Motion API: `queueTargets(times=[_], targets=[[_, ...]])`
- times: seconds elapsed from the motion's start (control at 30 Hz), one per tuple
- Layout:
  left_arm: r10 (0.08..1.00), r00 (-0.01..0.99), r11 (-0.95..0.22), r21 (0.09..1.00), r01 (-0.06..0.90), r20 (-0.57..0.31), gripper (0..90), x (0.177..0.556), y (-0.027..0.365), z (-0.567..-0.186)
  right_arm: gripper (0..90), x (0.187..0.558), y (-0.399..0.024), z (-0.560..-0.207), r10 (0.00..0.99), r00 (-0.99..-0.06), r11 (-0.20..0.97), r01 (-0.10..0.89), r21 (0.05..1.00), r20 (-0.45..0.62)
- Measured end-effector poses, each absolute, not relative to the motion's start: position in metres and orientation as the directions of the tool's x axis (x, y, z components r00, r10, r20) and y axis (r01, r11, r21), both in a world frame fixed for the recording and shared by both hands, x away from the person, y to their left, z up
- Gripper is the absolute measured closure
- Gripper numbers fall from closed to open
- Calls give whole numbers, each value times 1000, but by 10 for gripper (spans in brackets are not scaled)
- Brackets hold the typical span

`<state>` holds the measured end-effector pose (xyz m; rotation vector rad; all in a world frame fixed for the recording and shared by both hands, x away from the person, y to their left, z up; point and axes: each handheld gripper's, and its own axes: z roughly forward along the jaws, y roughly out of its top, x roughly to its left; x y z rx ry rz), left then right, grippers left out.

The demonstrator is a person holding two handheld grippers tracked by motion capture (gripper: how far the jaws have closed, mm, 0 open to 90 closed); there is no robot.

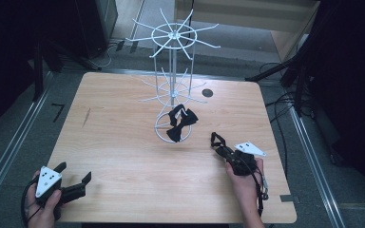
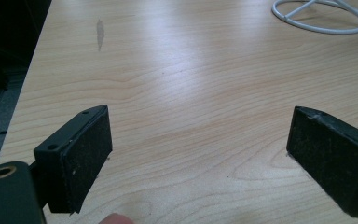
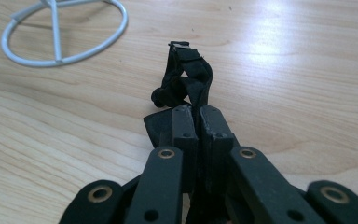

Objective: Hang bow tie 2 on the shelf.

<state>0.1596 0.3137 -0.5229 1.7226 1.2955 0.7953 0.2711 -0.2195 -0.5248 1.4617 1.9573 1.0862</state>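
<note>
Right gripper (image 3: pixel 196 114), ours, clamped on black bow tie (image 3: pixel 186 81) beside white wire rack (image 1: pixel 172 95) base; one bow tie (image 1: pixel 180 123) already hung there. Left gripper (image 2: pixel 200 154) open, empty. We judge hanging remains.

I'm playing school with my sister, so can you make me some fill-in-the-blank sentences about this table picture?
1. The right gripper is shut on a black ____.
2. Another black bow tie hangs on the white wire ____.
3. The left gripper has its jaws ____, with nothing between them.
4. Everything sits on a table made of ____.

Missing words: bow tie; rack; open; wood
</note>
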Motion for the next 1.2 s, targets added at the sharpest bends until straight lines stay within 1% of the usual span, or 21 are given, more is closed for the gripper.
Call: queueTargets(times=[0.5,1.2], targets=[[962,274,-136,884,447,9,71,160,314,-523,873,265,-214,-511,935,-347,121,506,854,73],[961,276,-141,882,450,13,71,160,314,-523,873,257,-209,-480,930,-361,93,408,908,66]])
